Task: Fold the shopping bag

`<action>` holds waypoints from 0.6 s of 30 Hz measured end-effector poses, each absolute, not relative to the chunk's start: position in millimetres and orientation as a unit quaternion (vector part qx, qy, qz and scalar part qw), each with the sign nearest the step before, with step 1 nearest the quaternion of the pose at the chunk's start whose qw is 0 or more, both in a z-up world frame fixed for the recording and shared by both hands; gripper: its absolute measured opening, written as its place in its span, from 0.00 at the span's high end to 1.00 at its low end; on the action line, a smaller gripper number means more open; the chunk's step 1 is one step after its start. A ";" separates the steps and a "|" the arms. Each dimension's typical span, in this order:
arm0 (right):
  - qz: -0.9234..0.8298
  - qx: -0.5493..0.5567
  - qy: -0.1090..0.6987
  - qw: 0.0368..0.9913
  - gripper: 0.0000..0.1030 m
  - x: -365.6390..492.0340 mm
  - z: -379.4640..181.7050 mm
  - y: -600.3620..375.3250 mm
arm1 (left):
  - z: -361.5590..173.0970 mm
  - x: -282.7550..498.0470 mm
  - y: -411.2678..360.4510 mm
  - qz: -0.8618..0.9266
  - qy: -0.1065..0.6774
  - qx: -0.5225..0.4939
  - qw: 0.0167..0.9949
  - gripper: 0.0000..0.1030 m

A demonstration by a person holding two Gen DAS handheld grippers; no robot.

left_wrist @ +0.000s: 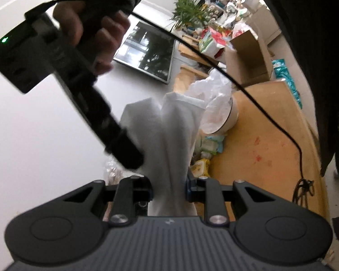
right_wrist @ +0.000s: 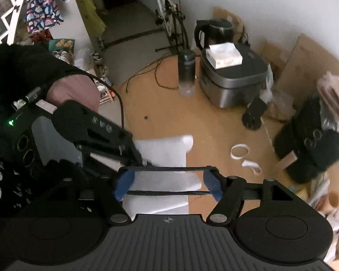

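Note:
The white fabric shopping bag (left_wrist: pixel 162 133) hangs bunched and lifted off the wooden table (left_wrist: pixel 266 149). My left gripper (left_wrist: pixel 168 186) is shut on its lower end, the cloth pinched between the pads. The other gripper's body (left_wrist: pixel 115 122) reaches in from the upper left beside the bag. In the right wrist view the bag (right_wrist: pixel 162 151) lies in front of and under my right gripper (right_wrist: pixel 167 184), whose blue-padded fingers (right_wrist: pixel 124 184) stand wide apart and hold nothing. The left gripper's body (right_wrist: pixel 97 133) meets the bag's left edge there.
On the table stand a grey appliance (right_wrist: pixel 232 79), a black kettle (right_wrist: pixel 212 31), a dark bottle (right_wrist: pixel 186 70), a black case (right_wrist: pixel 309 144) and white rings (right_wrist: pixel 239 151). Crumpled clear plastic (left_wrist: pixel 212 90), a white bowl (left_wrist: pixel 228 115), cardboard boxes (left_wrist: pixel 248 54) and cables lie nearby.

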State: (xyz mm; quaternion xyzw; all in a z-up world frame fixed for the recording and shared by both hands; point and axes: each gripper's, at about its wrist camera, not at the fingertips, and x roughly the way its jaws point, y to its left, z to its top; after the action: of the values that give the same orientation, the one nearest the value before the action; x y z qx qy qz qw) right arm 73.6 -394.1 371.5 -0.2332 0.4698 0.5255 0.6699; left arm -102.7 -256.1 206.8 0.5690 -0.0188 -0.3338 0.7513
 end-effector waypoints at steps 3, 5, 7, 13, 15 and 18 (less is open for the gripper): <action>0.526 -0.246 0.471 0.664 0.35 71.7 375.8 -397.8 | 207.1 -101.1 -253.3 -0.318 -0.017 0.571 0.757 0.74; 0.524 -0.262 0.471 0.660 0.35 67.5 373.4 -395.6 | 209.0 -101.7 -251.8 -0.311 -0.018 0.568 0.762 0.74; 0.522 -0.277 0.471 0.655 0.35 63.3 371.0 -393.4 | 210.1 -99.7 -253.1 -0.304 -0.018 0.563 0.768 0.74; 0.512 -0.299 0.460 0.661 0.35 54.7 372.7 -388.5 | 209.7 -97.0 -258.7 -0.300 -0.018 0.569 0.765 0.74; 0.510 -0.306 0.462 0.658 0.35 53.7 371.6 -386.7 | 215.4 -96.3 -257.1 -0.297 -0.018 0.559 0.774 0.74; 0.505 -0.322 0.465 0.652 0.35 51.8 366.0 -383.9 | 220.2 -93.6 -257.9 -0.291 -0.017 0.541 0.789 0.74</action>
State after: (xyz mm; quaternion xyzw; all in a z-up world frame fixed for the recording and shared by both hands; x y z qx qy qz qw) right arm 51.8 -383.9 366.0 -0.3220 0.4648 0.5049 0.6522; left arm -93.6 -257.9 220.2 0.5413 -0.0173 -0.2905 0.7888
